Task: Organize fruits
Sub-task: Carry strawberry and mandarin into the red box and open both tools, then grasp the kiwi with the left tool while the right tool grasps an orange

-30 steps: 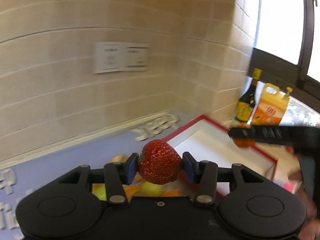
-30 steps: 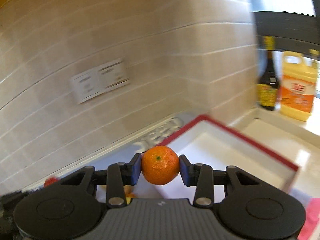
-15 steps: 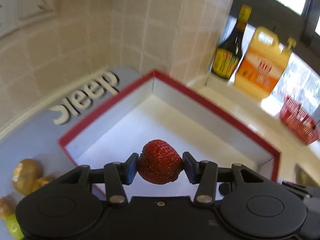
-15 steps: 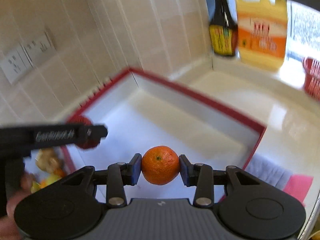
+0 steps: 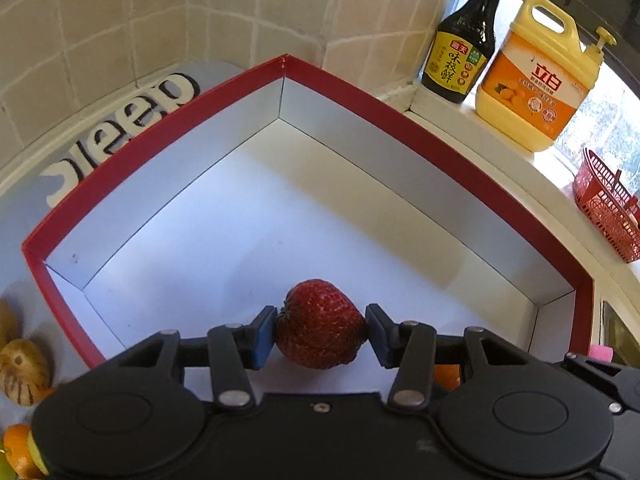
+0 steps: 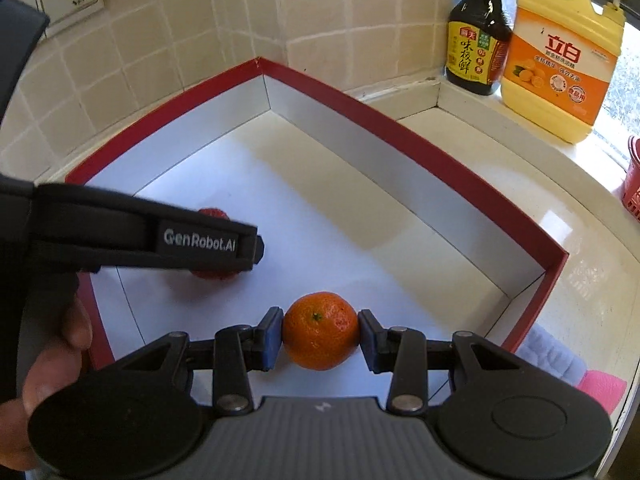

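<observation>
A red strawberry [image 5: 320, 332] sits between the blue pads of my left gripper [image 5: 320, 338], which is shut on it just above the white floor of a red-rimmed box [image 5: 400, 108]. My right gripper [image 6: 320, 338] is shut on a small orange mandarin [image 6: 320, 330], also low inside the box [image 6: 360, 104]. In the right wrist view the left gripper [image 6: 224, 244] reaches in from the left, its finger covering most of the strawberry [image 6: 212, 213]. A hand [image 6: 52, 360] holds it.
A dark sauce bottle [image 5: 460, 52] and a yellow detergent jug [image 5: 540, 80] stand on the sill behind the box, with a red basket [image 5: 608, 208] further right. Other fruits [image 5: 20, 364] lie on the grey mat [image 5: 24, 216] left of the box. A pink cloth [image 6: 600, 388] lies at right.
Both grippers have tilted down and sunk from wall height into the box, each still gripping its fruit. The left one moved right, over the box's floor.
</observation>
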{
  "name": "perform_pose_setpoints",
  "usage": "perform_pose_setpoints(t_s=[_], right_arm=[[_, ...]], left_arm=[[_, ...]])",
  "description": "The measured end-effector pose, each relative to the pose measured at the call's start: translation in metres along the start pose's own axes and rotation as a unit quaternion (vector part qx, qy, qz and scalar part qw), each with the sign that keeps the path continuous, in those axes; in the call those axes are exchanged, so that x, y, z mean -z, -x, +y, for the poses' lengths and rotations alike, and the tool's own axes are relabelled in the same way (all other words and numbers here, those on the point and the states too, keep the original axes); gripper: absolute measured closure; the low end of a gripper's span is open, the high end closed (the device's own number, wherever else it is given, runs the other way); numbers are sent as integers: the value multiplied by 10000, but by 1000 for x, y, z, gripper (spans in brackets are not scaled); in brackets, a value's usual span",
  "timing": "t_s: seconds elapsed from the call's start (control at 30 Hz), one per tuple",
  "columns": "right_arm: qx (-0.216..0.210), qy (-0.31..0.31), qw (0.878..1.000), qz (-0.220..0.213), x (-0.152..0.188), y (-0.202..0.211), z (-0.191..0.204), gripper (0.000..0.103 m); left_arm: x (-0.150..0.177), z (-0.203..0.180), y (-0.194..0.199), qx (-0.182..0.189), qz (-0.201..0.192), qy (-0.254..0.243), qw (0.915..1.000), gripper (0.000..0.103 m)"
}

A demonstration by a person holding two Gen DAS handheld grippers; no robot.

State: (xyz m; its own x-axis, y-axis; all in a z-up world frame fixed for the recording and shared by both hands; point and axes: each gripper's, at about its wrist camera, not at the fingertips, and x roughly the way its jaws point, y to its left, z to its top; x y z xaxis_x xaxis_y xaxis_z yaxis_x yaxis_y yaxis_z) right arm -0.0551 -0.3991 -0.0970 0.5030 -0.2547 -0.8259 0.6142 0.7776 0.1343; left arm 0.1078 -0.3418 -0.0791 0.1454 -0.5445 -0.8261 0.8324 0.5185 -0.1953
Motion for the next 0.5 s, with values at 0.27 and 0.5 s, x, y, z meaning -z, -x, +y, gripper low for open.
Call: perform_pose_setpoints(t_s=[0.27, 0.5], right_arm=[[-35, -37, 9999, -133, -11, 18, -4, 58], [-449, -200, 9933, -1044, -28, 90, 1, 50]], left_arm=[[-1, 13, 59, 152, -589, 41, 9981, 27], [18, 70, 193, -363, -1837, 411, 9815, 24]])
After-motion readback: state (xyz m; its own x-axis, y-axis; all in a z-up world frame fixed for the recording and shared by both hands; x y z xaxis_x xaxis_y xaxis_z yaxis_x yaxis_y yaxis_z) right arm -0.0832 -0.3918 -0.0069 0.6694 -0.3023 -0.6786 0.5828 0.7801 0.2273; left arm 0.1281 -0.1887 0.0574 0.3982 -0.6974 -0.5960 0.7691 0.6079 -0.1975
